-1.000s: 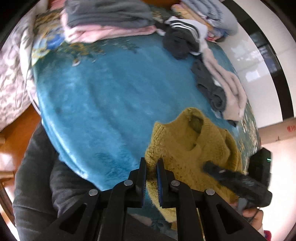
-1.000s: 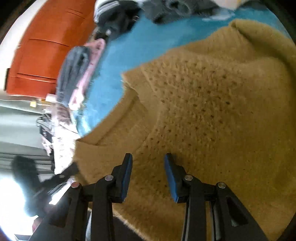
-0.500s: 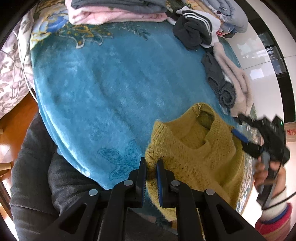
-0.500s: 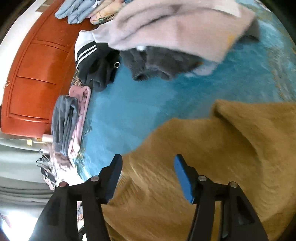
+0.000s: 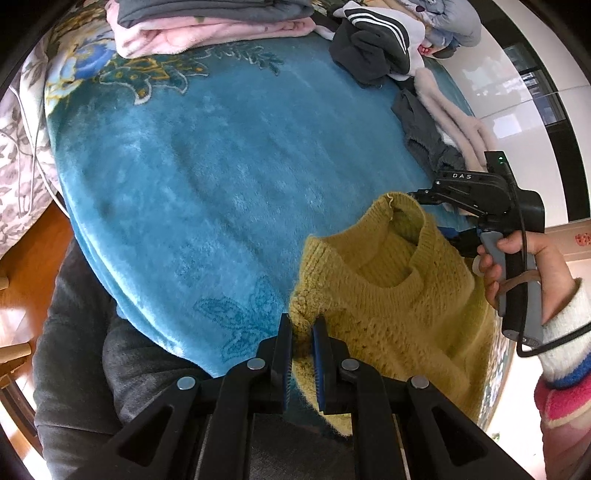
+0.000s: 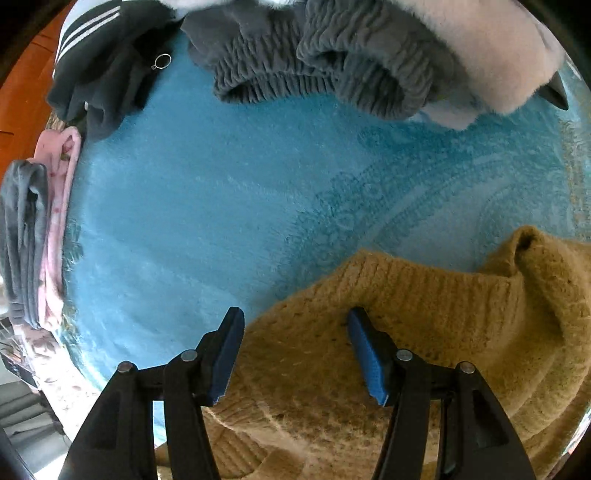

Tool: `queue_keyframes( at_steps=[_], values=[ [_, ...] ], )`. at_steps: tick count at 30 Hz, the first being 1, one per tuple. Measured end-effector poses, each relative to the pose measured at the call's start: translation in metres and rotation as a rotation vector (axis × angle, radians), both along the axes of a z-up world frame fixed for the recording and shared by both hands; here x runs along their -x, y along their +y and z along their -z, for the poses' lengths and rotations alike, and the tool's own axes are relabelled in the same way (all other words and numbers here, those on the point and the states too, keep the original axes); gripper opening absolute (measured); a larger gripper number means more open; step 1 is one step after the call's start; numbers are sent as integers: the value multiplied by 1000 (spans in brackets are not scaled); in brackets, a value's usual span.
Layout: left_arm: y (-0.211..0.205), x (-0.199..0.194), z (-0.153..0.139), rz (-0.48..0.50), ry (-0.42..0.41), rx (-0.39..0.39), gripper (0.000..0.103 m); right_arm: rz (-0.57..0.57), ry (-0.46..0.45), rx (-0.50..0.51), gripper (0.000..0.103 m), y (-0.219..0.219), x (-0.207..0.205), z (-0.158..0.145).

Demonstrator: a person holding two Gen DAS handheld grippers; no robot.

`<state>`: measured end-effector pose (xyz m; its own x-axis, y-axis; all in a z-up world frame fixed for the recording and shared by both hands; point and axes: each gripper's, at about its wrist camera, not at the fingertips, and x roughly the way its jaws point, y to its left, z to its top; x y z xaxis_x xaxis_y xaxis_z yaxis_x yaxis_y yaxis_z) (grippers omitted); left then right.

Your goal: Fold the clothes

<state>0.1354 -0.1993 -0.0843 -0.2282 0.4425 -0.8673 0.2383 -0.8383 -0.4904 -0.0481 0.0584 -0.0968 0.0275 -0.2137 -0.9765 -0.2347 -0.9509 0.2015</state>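
A mustard-yellow knit sweater [image 5: 391,295] lies bunched at the near right of a blue plush blanket [image 5: 207,177], its round neck opening facing up. My left gripper [image 5: 302,332] is shut on the sweater's near left shoulder edge. My right gripper [image 6: 295,339] is open, its jaws wide apart just above the sweater's ribbed edge [image 6: 424,295], holding nothing. In the left wrist view the right gripper [image 5: 443,206] sits at the sweater's far right side, by the collar.
Folded pink and grey clothes [image 5: 207,18] are stacked at the far edge. A black striped garment [image 5: 373,40] and a grey and pale pink heap [image 5: 443,122] lie along the right side. My lap is under the blanket's near edge [image 5: 147,369].
My right gripper has opened wider and moved from over the sweater's body to its far collar edge. My left gripper has kept its hold; the sweater has spread slightly.
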Motion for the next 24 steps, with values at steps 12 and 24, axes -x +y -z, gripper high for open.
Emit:
queue_keyframes(
  at_steps=[12, 24],
  values=[
    [3, 0, -3, 18, 11, 11, 10, 168, 171, 269, 2, 81, -44, -15],
    [-5, 37, -60, -22, 226, 8, 10, 138, 576, 432, 1, 104, -19, -135]
  ],
)
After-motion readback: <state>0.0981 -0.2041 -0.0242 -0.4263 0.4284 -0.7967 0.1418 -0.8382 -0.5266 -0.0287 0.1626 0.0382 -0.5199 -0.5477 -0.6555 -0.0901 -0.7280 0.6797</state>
